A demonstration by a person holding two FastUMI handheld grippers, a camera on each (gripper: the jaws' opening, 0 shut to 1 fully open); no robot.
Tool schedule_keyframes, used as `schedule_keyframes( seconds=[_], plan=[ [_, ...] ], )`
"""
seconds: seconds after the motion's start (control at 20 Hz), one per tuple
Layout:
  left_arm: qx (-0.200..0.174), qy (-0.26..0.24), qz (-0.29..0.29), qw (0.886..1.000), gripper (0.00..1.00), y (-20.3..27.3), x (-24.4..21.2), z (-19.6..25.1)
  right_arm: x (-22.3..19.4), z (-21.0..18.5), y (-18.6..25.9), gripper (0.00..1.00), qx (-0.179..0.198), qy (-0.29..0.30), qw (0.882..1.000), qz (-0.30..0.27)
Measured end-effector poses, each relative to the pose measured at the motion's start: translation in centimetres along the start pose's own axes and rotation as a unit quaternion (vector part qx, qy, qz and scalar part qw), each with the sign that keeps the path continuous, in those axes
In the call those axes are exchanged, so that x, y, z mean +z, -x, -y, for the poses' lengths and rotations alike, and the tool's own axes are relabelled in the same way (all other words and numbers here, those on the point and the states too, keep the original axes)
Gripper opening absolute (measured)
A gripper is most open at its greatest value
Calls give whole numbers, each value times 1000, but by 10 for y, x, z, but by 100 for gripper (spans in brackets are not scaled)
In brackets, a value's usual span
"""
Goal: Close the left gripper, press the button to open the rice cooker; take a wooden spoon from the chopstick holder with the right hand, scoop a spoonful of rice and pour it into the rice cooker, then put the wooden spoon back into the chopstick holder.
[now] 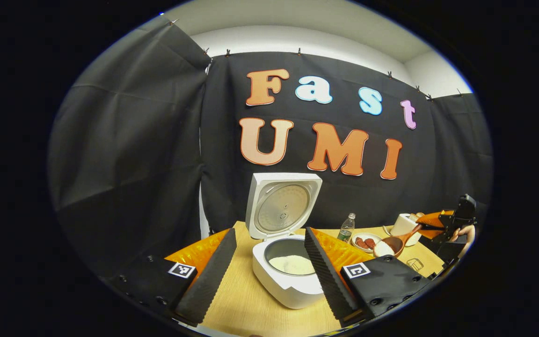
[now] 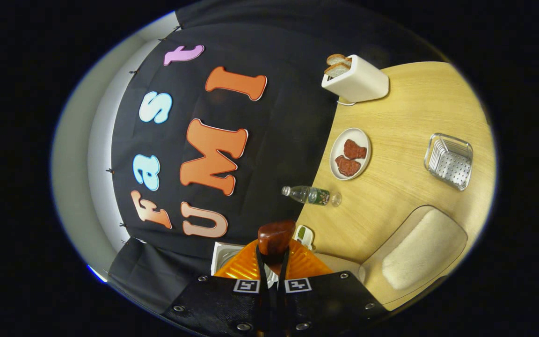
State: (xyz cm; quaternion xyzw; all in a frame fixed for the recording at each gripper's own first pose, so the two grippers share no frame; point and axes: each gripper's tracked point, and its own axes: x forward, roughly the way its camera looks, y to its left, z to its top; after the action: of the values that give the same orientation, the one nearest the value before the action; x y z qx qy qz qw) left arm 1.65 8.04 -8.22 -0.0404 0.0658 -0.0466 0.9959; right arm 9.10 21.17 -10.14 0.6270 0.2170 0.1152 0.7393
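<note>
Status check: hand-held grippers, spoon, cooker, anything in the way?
Left hand-held gripper open, empty. Right hand-held gripper shut on wooden spoon, rice in its bowl. Rice cooker lid up, rice inside. Water bottle and plate between spoon and cooker.

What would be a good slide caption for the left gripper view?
Open left gripper faces the open rice cooker while the right gripper holds a wooden spoon.

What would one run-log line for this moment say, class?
cooker: lid up, rice inside | left gripper: open, facing cooker | right gripper: shut on wooden spoon | spoon: off to the cooker's right, not over it
</note>
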Motion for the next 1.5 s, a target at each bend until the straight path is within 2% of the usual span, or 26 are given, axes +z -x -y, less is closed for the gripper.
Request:
schedule_keyframes(
  seconds=[0.35,0.55,1.05,1.5],
  plan=[
    [14,0,-1,1000,99,-1,1,-20,-42,-40,-52,5,17,-1,999,-30],
    [21,4,-6,1000,99,-3,-3,-31,-60,-57,-75,5,21,22,999,-34],
    [33,10,-9,999,99,-9,-5,-52,-94,-93,-110,5,24,162,986,-15],
    [39,9,-12,999,99,-9,-9,-61,-103,-116,-112,5,40,272,961,14]
  ],
)
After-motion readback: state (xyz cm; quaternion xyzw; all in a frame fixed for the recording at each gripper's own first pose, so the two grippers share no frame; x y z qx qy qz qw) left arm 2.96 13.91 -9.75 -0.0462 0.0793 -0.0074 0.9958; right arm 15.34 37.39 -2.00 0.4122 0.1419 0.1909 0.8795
